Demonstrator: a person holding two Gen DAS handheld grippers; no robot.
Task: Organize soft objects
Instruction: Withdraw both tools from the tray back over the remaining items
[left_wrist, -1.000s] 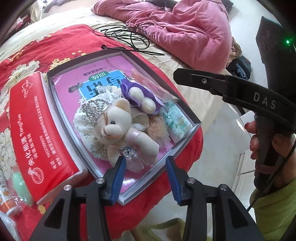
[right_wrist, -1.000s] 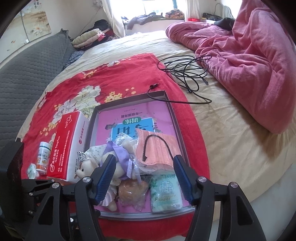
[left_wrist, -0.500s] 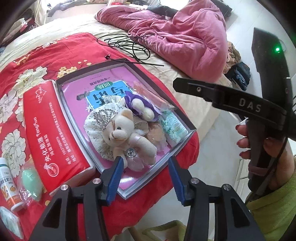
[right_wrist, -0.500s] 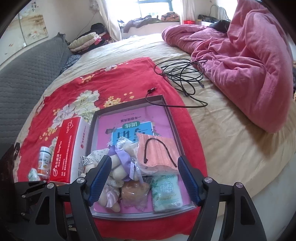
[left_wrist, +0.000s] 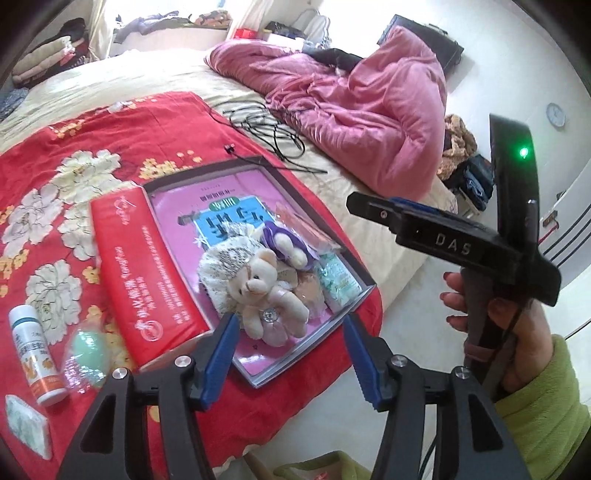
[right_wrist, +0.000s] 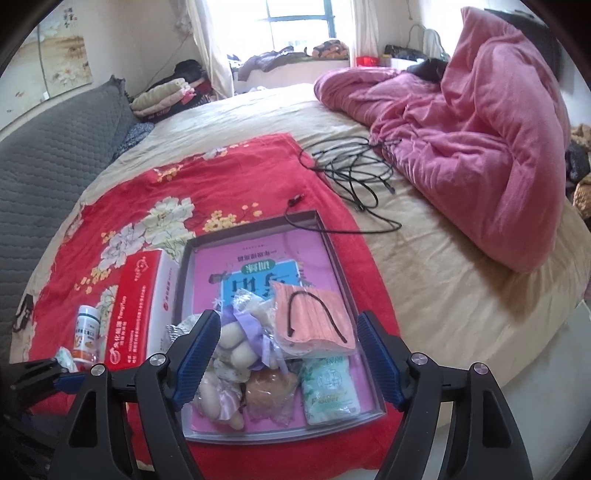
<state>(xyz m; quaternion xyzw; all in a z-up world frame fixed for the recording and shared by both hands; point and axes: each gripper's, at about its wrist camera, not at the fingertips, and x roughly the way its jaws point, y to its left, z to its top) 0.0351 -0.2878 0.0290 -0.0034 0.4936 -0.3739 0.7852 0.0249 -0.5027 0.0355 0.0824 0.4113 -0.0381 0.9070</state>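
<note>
A shallow grey box (left_wrist: 334, 216) (right_wrist: 332, 251) with a pink lining lies on the red floral blanket. In it lie a cream teddy bear (left_wrist: 258, 291), a purple-dressed plush (left_wrist: 284, 245) (right_wrist: 240, 339), a bagged brown soft item (right_wrist: 271, 391), a green tissue pack (right_wrist: 328, 386) (left_wrist: 338, 280) and a pink face mask pack (right_wrist: 314, 321). My left gripper (left_wrist: 288, 349) is open and empty, raised near the box's front edge. My right gripper (right_wrist: 288, 354) is open and empty above the box's near end; its body also shows in the left wrist view (left_wrist: 454, 243).
A red tissue box (left_wrist: 140, 266) (right_wrist: 140, 306) lies left of the grey box. A white bottle (left_wrist: 33, 343) (right_wrist: 86, 332), a bagged green sponge (left_wrist: 88, 354) and a small white pack (left_wrist: 26, 424) lie further left. Black cables (right_wrist: 354, 173) and a pink duvet (right_wrist: 480, 147) lie behind.
Both grippers have drawn back and up from the box, so more of the bed and room shows. The objects in the box have not moved.
</note>
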